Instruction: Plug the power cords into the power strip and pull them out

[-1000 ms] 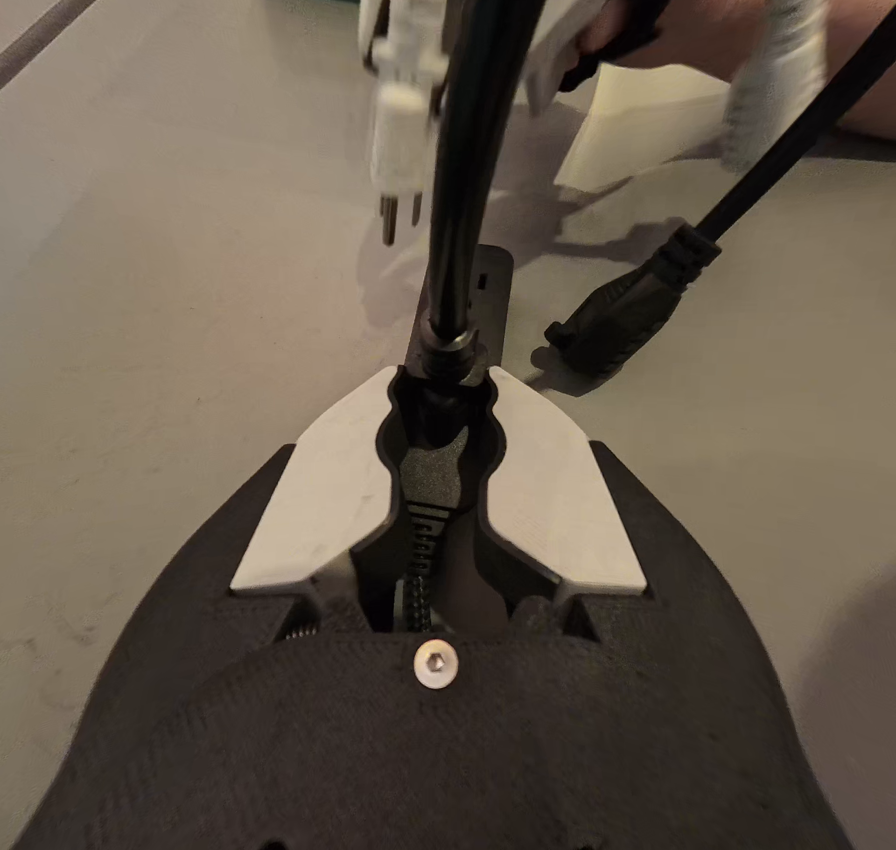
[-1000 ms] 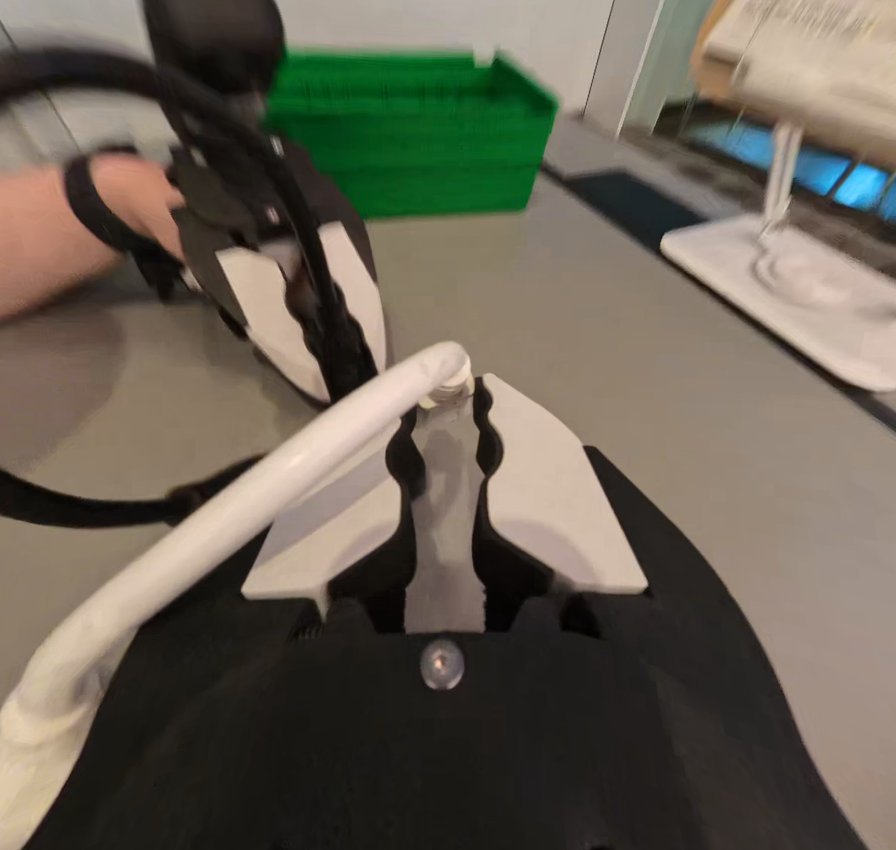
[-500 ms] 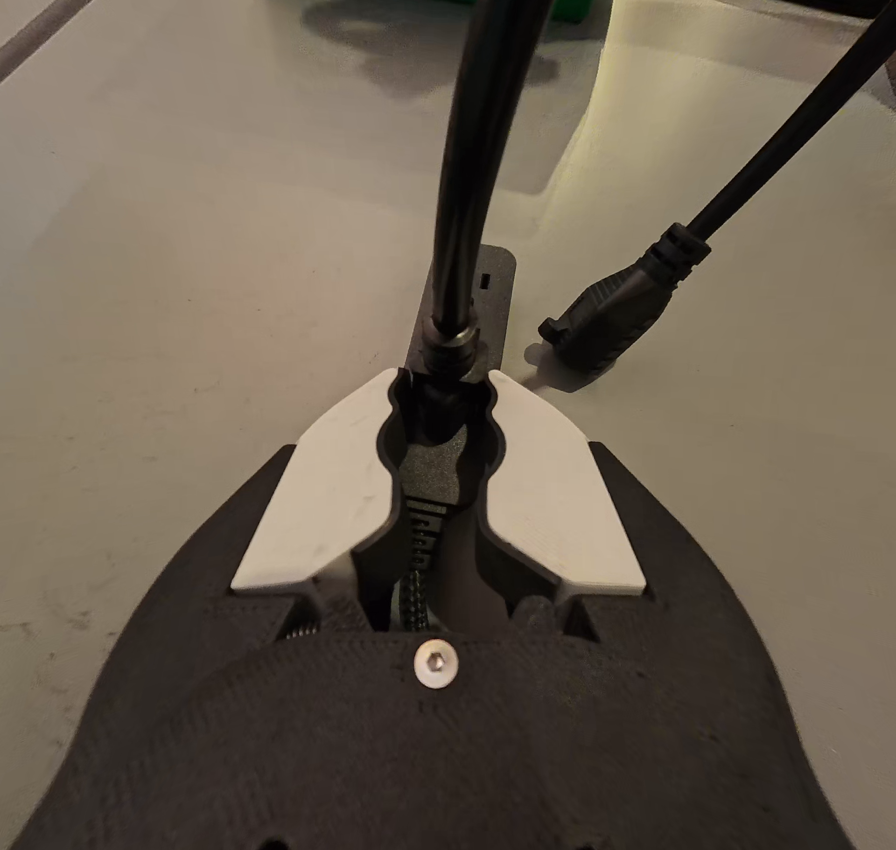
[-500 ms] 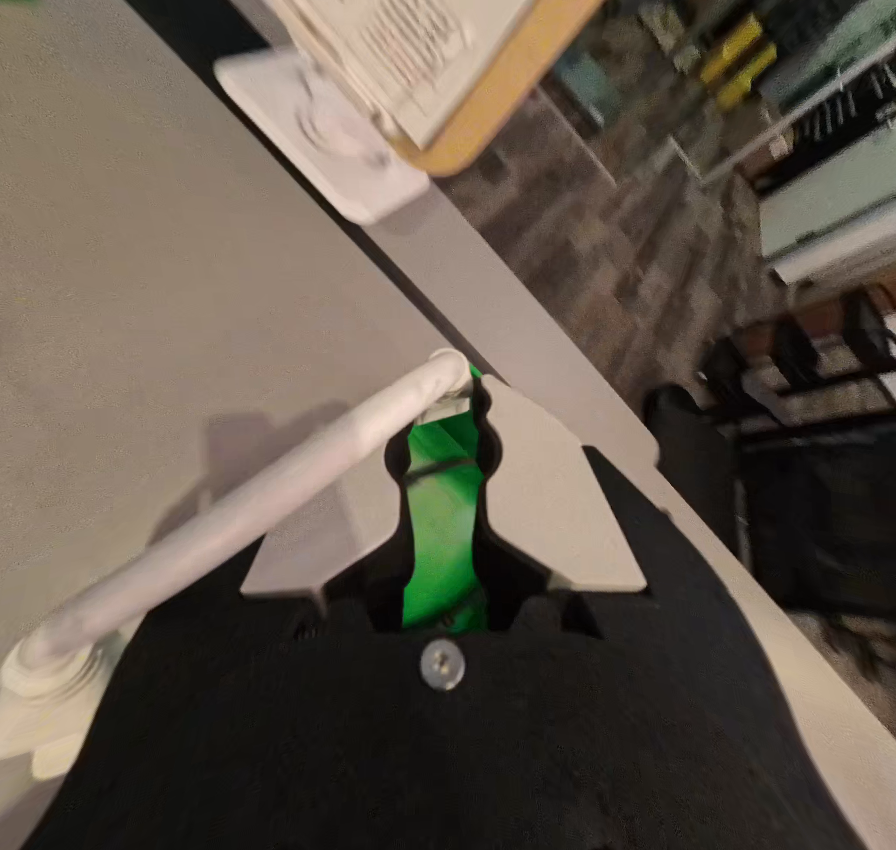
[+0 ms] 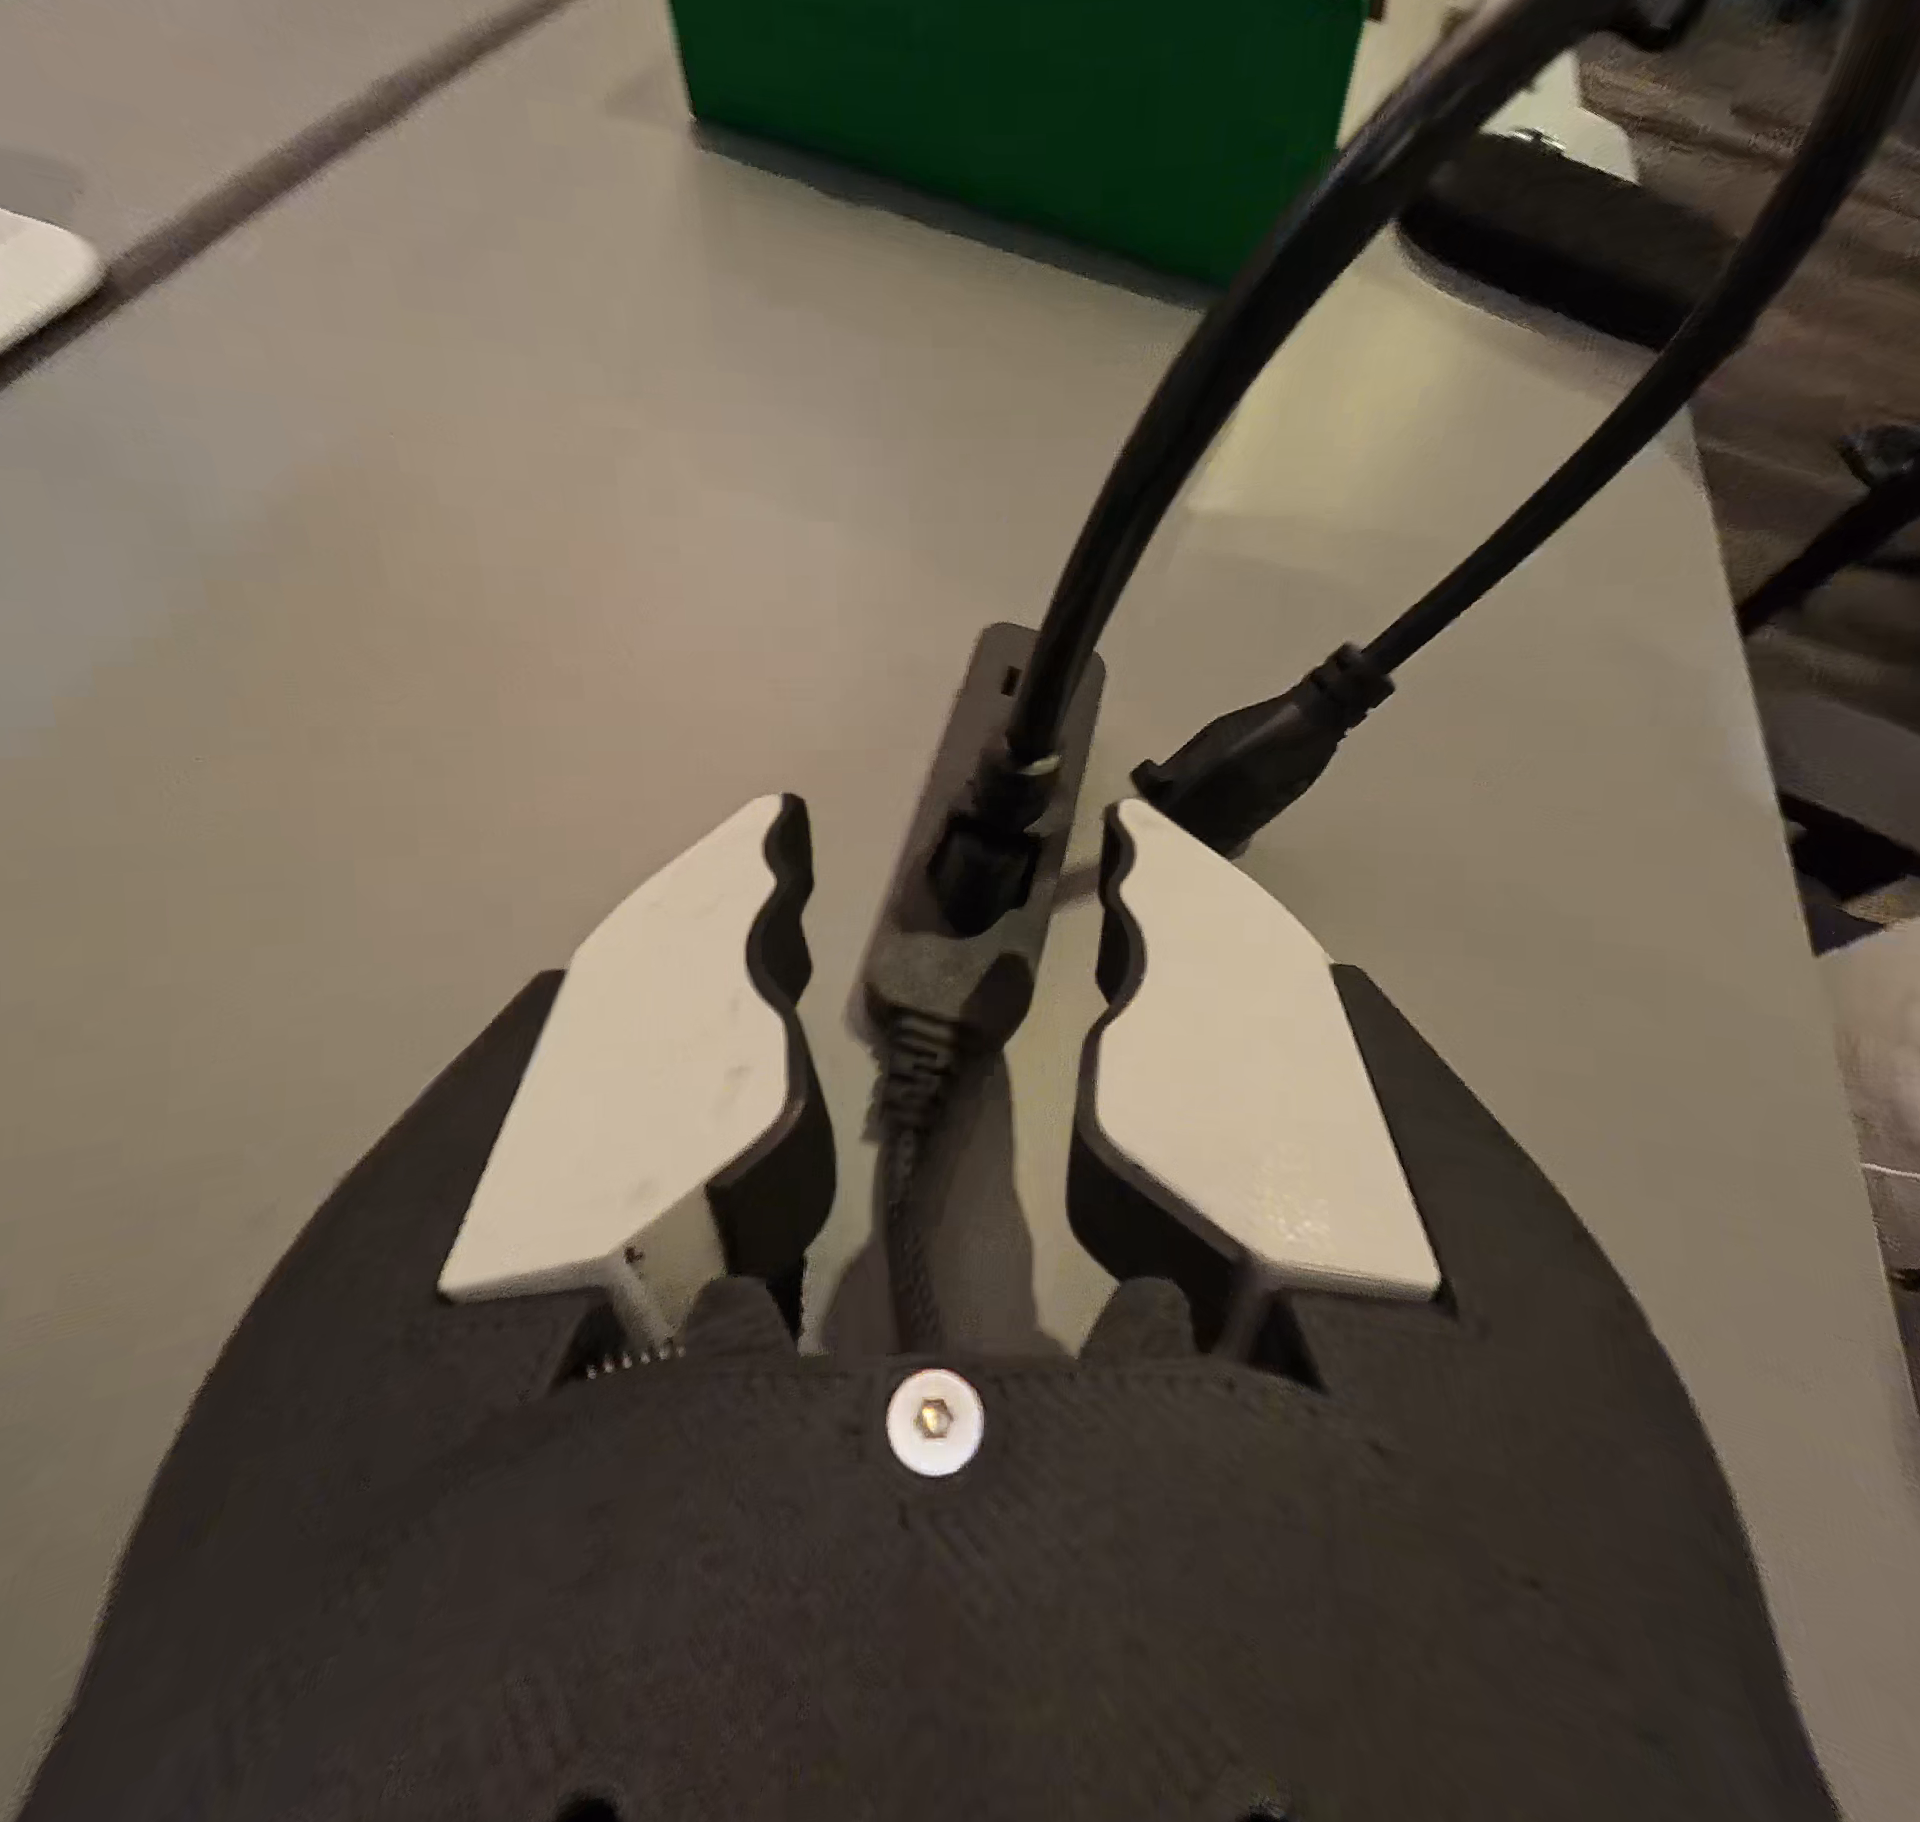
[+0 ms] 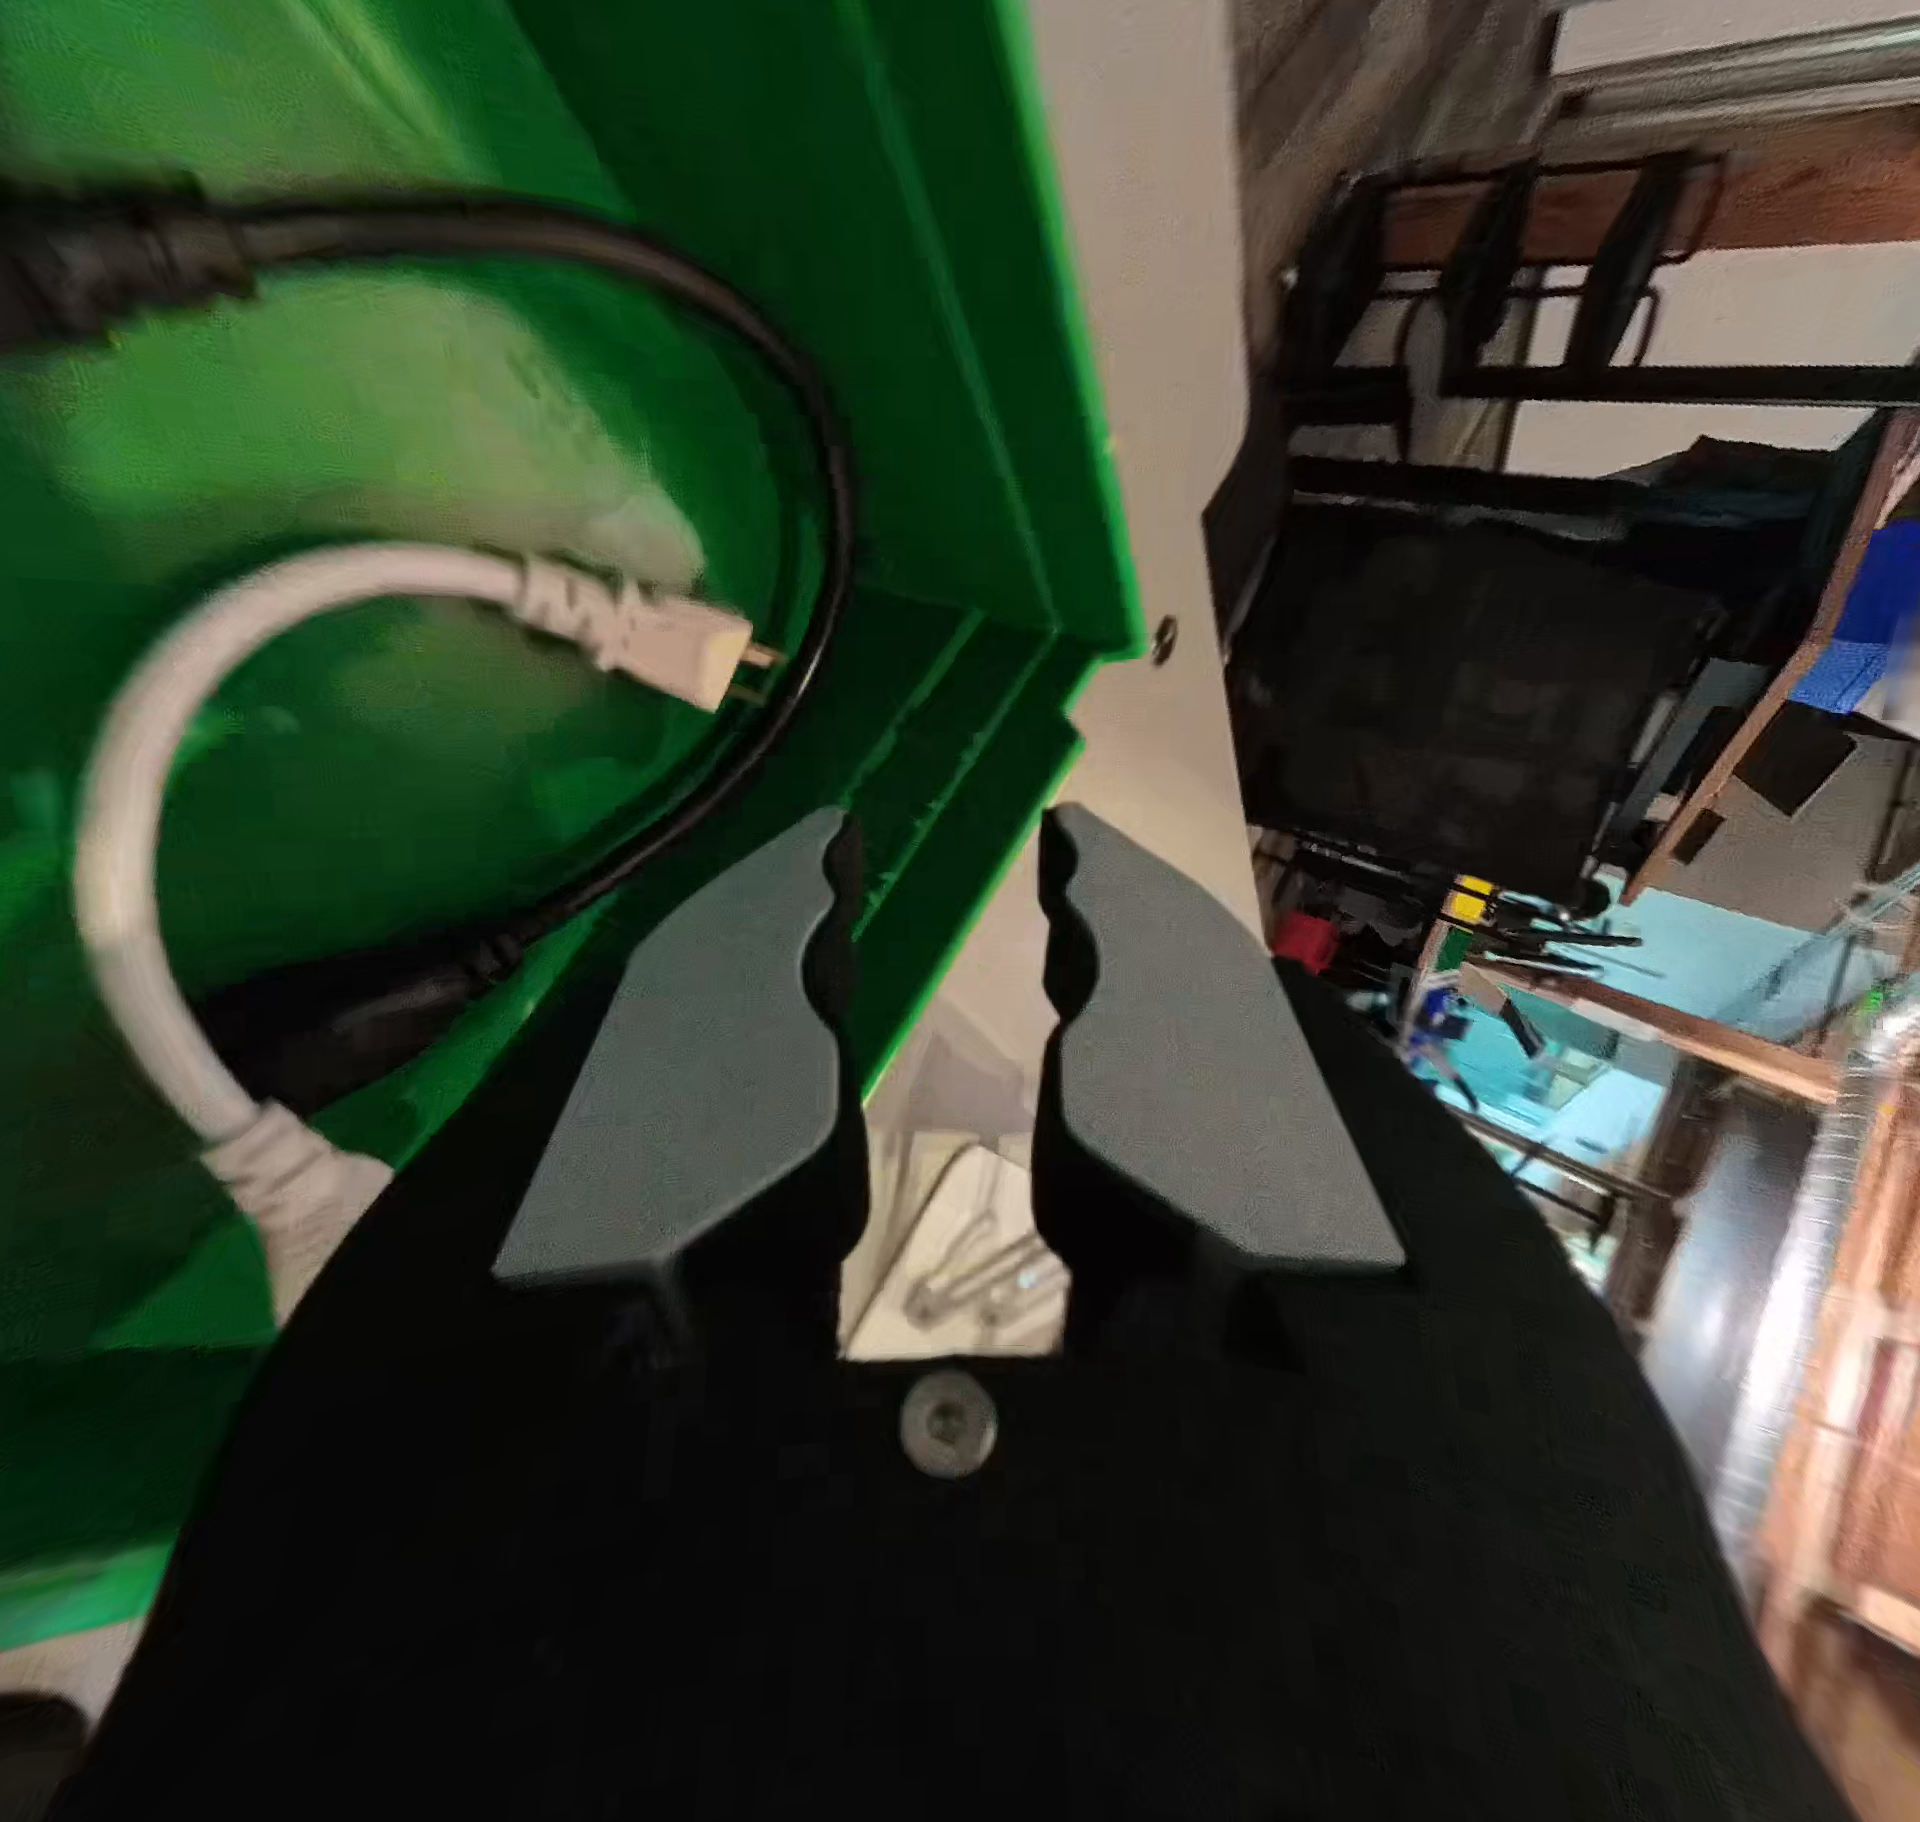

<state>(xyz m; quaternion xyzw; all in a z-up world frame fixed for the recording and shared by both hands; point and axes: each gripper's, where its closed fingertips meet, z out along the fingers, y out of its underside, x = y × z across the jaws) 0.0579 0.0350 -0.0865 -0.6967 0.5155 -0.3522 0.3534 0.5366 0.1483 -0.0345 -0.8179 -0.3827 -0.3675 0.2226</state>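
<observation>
In the left wrist view a black power strip point(image 5: 940, 951) lies on the grey table with a black cord's plug point(image 5: 997, 837) seated in it. The cord loops up and back down to its other end, a black connector point(image 5: 1262, 764), on the table just right of the strip. My left gripper point(image 5: 954, 811) is open and empty above the strip. In the right wrist view my right gripper point(image 6: 943, 822) is open and empty over the corner of a green bin point(image 6: 727, 214). A white cord point(image 6: 135, 785) and a black cord point(image 6: 727, 338) lie inside the bin.
The green bin point(image 5: 1018, 79) stands at the far side of the table, behind the strip. The table's right edge point(image 5: 1766, 837) runs close to the strip, with floor beyond. Shelving and dark furniture point(image 6: 1507, 629) lie past the bin in the right wrist view. The gap from one gripper's tips to the other's is roughly 50 centimeters. My right tips are about 45 centimeters from the black connector point(image 5: 1262, 764), my left tips only 7 centimeters.
My left gripper opened and let go of the black plug, which stays in the strip, and drew back. My right gripper carried the white cord to the green bin and released it there.
</observation>
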